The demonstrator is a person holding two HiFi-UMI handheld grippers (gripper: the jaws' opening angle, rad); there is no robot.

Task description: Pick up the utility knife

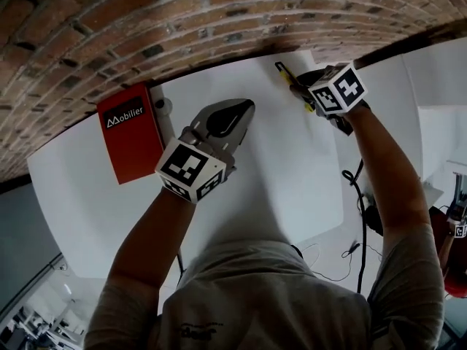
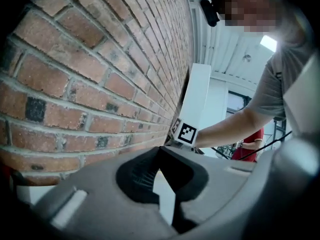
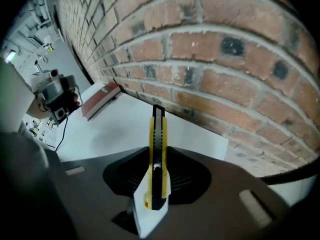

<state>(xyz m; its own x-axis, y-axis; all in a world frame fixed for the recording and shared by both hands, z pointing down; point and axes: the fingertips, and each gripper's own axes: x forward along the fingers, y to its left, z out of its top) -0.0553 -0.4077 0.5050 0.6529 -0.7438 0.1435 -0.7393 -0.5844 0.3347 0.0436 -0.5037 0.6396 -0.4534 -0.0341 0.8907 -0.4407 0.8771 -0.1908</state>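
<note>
The utility knife (image 3: 157, 149), yellow and black, stands lengthwise between the pads of my right gripper (image 3: 159, 176), which is shut on its handle. Its tip points toward the brick wall. In the head view the knife (image 1: 287, 75) sticks out of the right gripper (image 1: 310, 99) at the far right of the white table (image 1: 277, 173). My left gripper (image 1: 232, 117) hovers over the middle of the table. Its jaws stand slightly apart, and in the left gripper view only white table shows between them (image 2: 164, 189).
A red box (image 1: 131, 133) lies at the table's far left, close to the brick wall (image 1: 146, 20) behind the table. Black cables (image 1: 357, 195) hang off the right table edge. The table's near edge runs just in front of the person.
</note>
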